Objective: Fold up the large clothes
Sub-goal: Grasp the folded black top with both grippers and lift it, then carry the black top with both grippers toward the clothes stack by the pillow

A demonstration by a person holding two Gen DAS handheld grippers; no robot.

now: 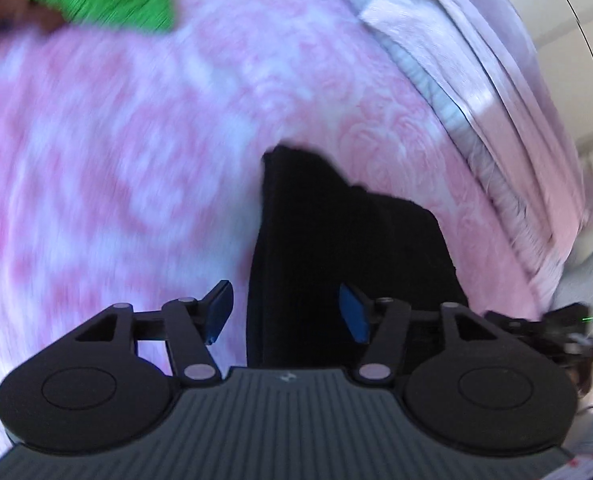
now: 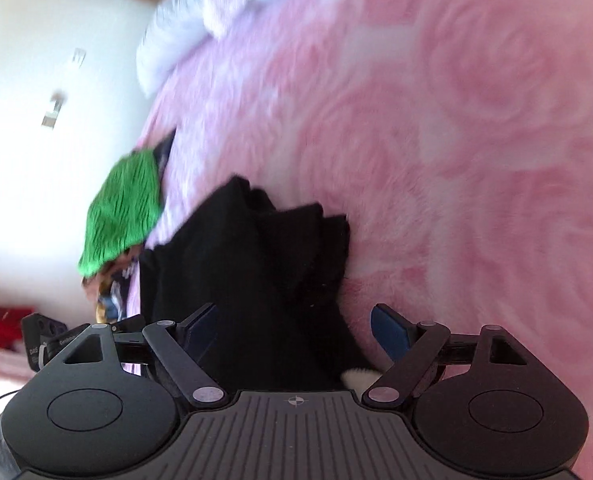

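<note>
The black garment (image 1: 336, 248) lies bunched on the pink rose-patterned blanket (image 1: 136, 140), centre to lower centre of both wrist views. Left gripper (image 1: 286, 312) hovers over it, jaws partly apart, gripping nothing. Right gripper (image 2: 300, 332) hangs above the same cloth, jaws spread wide, empty. A green cloth (image 2: 124, 216) sits at left, blurred.
</note>
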